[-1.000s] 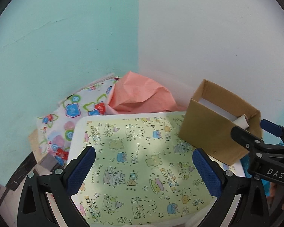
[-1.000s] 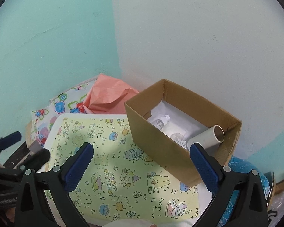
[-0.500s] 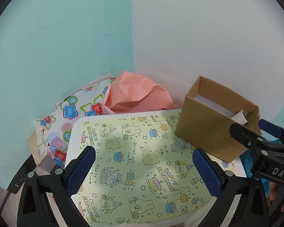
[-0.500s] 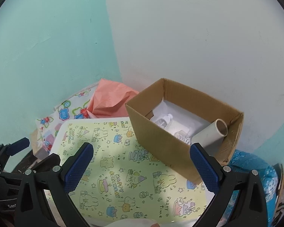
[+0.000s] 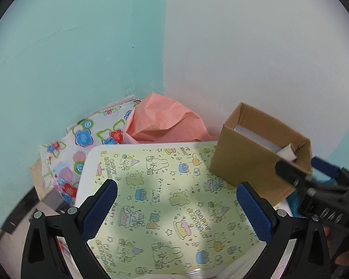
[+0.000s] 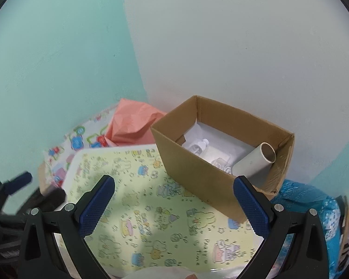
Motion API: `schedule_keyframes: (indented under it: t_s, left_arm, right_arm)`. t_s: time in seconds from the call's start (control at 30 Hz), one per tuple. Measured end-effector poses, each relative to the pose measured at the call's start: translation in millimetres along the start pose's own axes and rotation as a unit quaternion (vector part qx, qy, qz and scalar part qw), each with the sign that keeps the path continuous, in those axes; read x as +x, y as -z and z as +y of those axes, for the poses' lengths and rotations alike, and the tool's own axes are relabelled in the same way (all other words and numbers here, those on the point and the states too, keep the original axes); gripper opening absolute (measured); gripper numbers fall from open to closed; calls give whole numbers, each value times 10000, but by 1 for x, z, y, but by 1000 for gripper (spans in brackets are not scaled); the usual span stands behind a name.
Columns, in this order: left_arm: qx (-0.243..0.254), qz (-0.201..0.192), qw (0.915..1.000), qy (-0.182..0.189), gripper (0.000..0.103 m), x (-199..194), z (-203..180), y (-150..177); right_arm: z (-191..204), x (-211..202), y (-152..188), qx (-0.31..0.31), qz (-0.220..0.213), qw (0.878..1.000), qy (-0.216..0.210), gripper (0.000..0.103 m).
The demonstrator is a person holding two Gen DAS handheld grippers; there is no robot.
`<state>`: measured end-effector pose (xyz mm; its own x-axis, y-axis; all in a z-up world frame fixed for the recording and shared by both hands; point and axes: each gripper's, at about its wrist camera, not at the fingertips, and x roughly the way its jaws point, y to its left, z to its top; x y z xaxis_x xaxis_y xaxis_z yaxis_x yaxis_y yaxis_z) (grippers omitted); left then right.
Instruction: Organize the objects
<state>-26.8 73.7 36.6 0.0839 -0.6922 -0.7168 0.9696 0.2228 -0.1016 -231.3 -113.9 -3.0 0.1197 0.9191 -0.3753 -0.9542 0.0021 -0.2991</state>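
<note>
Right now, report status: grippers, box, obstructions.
Left gripper open, empty. Right gripper open, empty. Cardboard box upright on the patterned sheet, tube inside. Nothing between jaws and box.

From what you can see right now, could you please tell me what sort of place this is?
Probably a home storage or craft corner, not a workshop: a small table with birthday-print paper sits against the two-tone wall, a cardboard box holds a paper tube, and wrapping sheets lie behind.

Wall, upper left of frame: turquoise paint. Wall, upper right: white, meeting the turquoise at a vertical line. Lighting: soft, even.
</note>
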Motion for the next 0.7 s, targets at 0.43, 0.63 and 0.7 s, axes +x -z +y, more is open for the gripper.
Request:
schedule_keyframes:
  t_s: [0.43,0.63,0.7]
  left_arm:
    - [-252,90,9996,18,103,1,11,2]
    - [-254,84,9996,8,103,1,11,2]
    - [-244,79,9997,-17,103,0,10,2]
  right_arm:
    - [9,-6,1,-165,-162,9997,56,103]
    - [9,-7,1,-170,-174,9997,60,103]
    - [9,-6,1,-171,-168,9997,52,103]
